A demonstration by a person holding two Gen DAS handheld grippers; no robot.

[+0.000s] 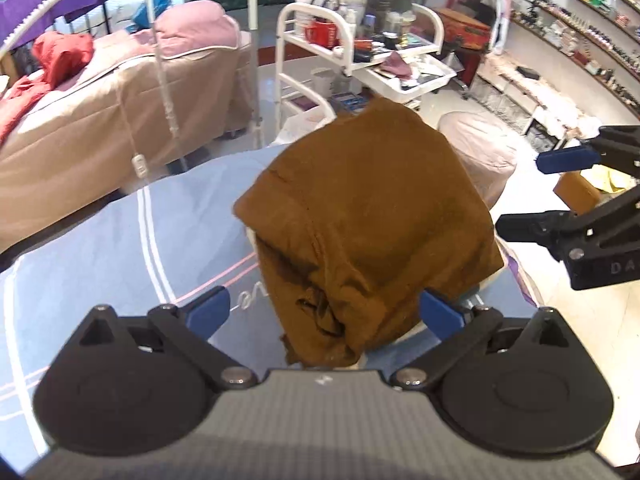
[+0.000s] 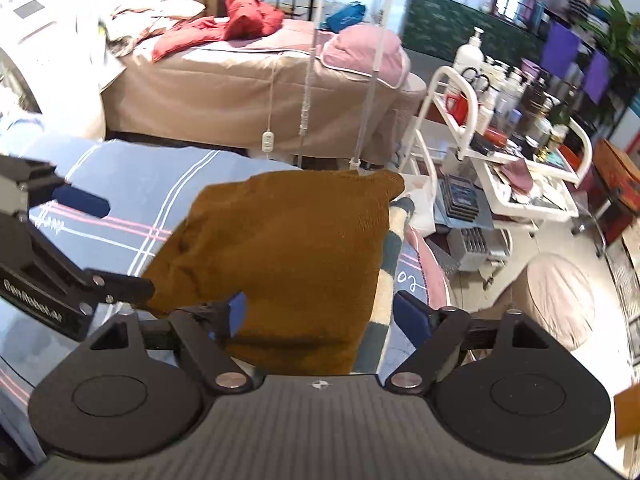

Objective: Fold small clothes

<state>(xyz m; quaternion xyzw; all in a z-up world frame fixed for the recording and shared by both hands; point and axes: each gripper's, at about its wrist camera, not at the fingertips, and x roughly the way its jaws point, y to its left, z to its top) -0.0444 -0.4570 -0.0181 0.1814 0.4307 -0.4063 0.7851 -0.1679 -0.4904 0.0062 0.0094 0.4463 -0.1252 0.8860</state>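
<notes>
A folded brown garment [image 1: 360,216] lies on the blue striped bedsheet [image 1: 132,240]. In the left wrist view my left gripper [image 1: 326,312] hangs just above its near end, jaws wide open, and the blue pads [image 1: 212,308] touch no cloth. My right gripper [image 1: 548,192] stands open off the garment's right side. In the right wrist view the brown garment [image 2: 288,248] rests partly on a cream-and-teal striped cloth [image 2: 390,264]. My right gripper [image 2: 324,314] is open over its near edge. The left gripper [image 2: 104,244] is open at the garment's left.
A white trolley [image 1: 316,52] loaded with bottles stands beyond the bed's far end. A beige treatment bed [image 1: 100,120] with a pink pillow and a red jacket [image 1: 60,56] is at the left. A round pale stool [image 1: 480,148] sits on the floor at the right.
</notes>
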